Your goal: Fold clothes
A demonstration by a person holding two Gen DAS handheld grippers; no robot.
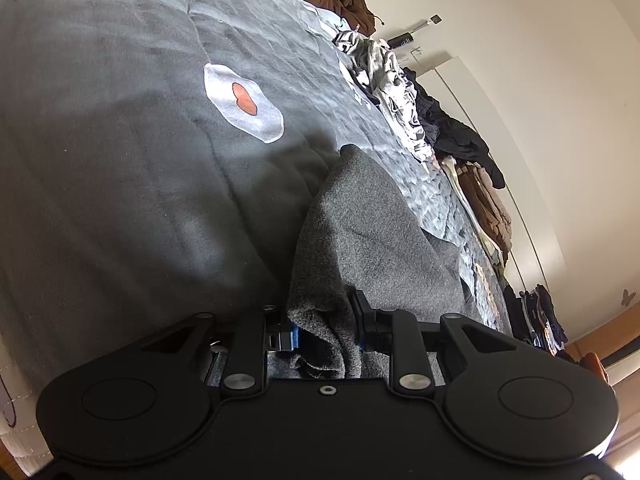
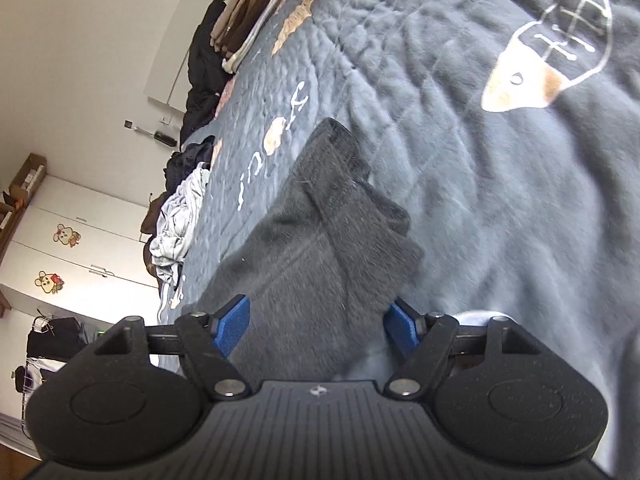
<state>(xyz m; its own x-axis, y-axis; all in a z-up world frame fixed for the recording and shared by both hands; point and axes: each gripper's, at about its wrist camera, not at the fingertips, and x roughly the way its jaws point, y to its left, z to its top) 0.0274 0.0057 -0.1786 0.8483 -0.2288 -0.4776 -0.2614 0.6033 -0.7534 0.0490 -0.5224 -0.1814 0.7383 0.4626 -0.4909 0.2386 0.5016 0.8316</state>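
Pinching a bunched edge of the grey garment (image 1: 372, 232), the left gripper (image 1: 320, 330) holds fast — right gripper (image 2: 316, 326) spread wide, pads clear of it, over the bedspread (image 2: 500, 208).

- My left gripper (image 1: 322, 330) has its fingers closed on a bunch of the dark grey fuzzy fleece garment (image 1: 372, 240); the fabric covers the inner faces of my pads, so I cannot see where they press.
- The lower part of that garment drops behind my gripper's black body.
- On my right gripper (image 2: 316, 326), the garment (image 2: 320, 248) runs between my spread blue fingers (image 2: 232, 326) and under the ribbed housing; its near end is hidden.
- The grey quilted bedspread (image 2: 500, 200) looks smeared on the right side of the right wrist view.
- The piles of clothes by the wall (image 1: 404, 92) are too jumbled to tell apart.
- The white fish-skeleton print (image 2: 560, 40) is cut off by the top edge.
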